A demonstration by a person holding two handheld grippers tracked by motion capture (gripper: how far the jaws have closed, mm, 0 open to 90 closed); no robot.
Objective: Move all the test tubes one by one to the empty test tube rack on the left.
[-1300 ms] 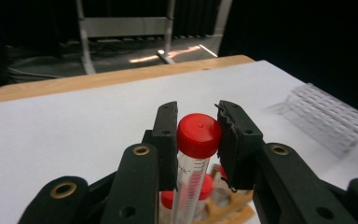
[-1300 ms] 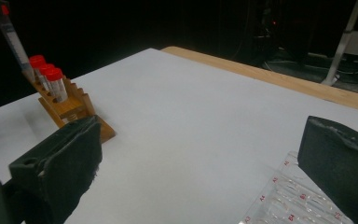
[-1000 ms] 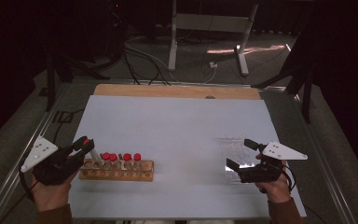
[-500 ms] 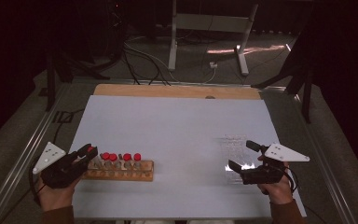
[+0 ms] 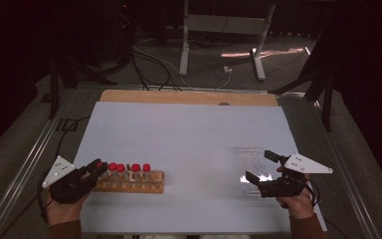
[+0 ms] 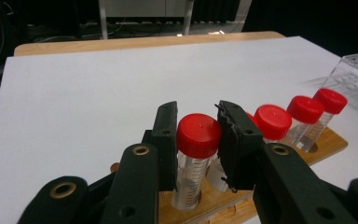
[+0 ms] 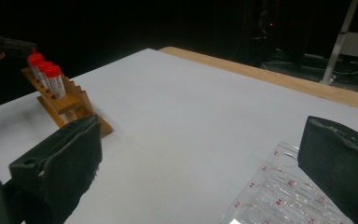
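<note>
Left gripper [image 6: 198, 140] clenched on red cap of end tube [image 6: 193, 161], nearest hand, standing upright in wooden rack [image 5: 129, 181] at table's near-left. Tube: light, clear plastic, smooth, likely slippery; cap ribbed, best hold there. Lift straight up to clear hole; neighbouring tubes [image 6: 289, 123] just beside, risk of knocking. Right gripper [image 5: 266, 169] released, jaws spread over clear plastic tray [image 7: 289, 196] at near-right. White table [image 5: 189, 134] bare between rack and tray; near edge close.
</note>
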